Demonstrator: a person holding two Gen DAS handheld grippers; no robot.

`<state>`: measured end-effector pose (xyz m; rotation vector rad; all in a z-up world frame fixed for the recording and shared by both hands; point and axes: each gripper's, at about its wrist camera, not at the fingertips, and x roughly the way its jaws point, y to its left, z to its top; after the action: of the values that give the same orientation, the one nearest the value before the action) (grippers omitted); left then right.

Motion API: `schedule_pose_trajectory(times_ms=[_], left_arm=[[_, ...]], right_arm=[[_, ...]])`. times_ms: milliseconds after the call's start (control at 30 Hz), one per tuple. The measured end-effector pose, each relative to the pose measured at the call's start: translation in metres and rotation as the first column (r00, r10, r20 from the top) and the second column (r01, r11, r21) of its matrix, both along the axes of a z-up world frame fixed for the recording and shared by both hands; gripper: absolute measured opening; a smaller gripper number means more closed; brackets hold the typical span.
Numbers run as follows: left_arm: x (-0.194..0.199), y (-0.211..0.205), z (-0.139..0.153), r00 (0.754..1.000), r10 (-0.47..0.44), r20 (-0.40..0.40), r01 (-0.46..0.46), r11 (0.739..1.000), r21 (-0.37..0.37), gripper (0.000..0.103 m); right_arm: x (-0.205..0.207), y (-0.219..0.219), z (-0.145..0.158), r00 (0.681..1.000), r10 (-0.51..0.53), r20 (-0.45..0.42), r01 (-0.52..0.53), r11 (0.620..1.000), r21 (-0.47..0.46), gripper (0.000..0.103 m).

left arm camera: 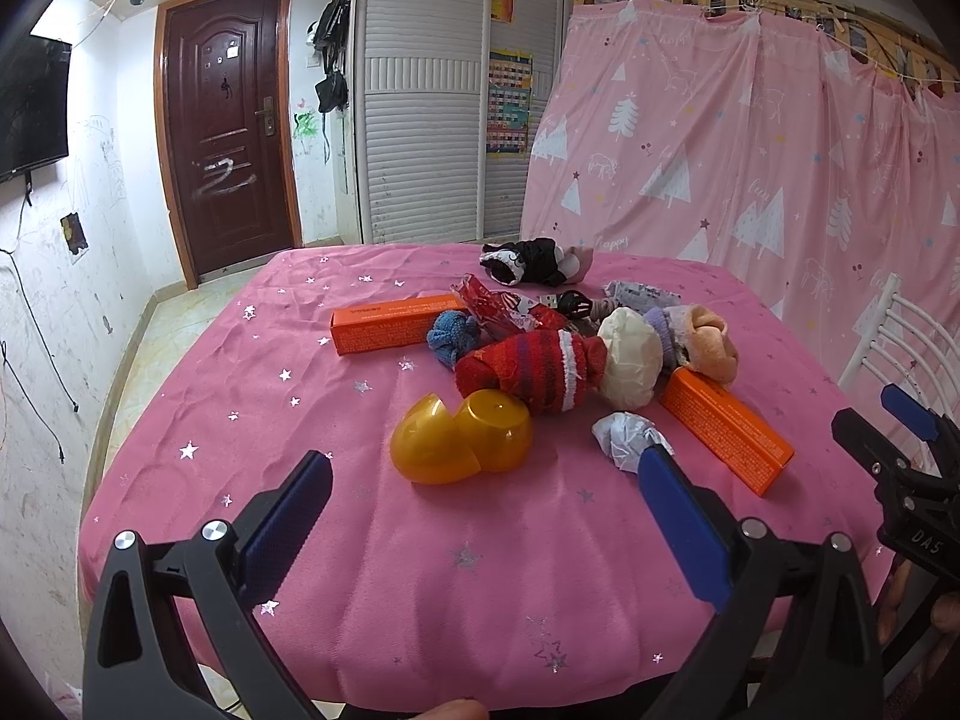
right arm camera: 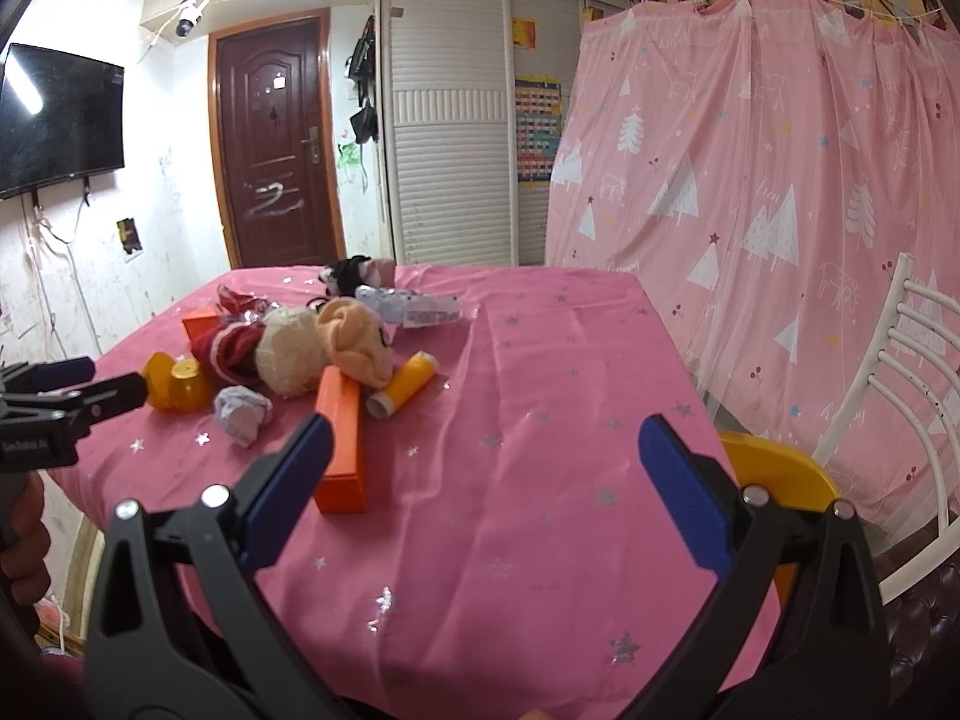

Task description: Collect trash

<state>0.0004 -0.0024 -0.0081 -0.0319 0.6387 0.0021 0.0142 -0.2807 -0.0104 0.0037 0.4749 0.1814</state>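
Trash sits heaped on the pink-clothed worktop (left arm camera: 372, 540): a crumpled paper wad (left arm camera: 627, 438) lies just beside an orange box (left arm camera: 726, 429), with an opened yellow plastic egg (left arm camera: 462, 444) near it and a red striped sock (left arm camera: 534, 369) and a cream ball (left arm camera: 630, 360) behind. A second orange box (left arm camera: 393, 322) lies farther back. The left tool (left arm camera: 486, 474) hovers released, jaws wide apart, before the egg and the wad. The right tool (right arm camera: 486, 444) is likewise spread wide, grasping nothing, over bare cloth, near a yellow tube (right arm camera: 405, 384).
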Motion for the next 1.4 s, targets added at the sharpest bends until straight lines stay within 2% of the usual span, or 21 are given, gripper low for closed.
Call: schedule_pose_trajectory(times_ms=[1400], left_arm=[[0.0003,0.0043,-0.0012,1.000,0.001,-0.002,-0.001,1.000,-0.001,0.095]], right_arm=[[-0.0004,0.0038,-0.0010,1.000,0.001,0.001,-0.001,1.000,-0.003,0.097]])
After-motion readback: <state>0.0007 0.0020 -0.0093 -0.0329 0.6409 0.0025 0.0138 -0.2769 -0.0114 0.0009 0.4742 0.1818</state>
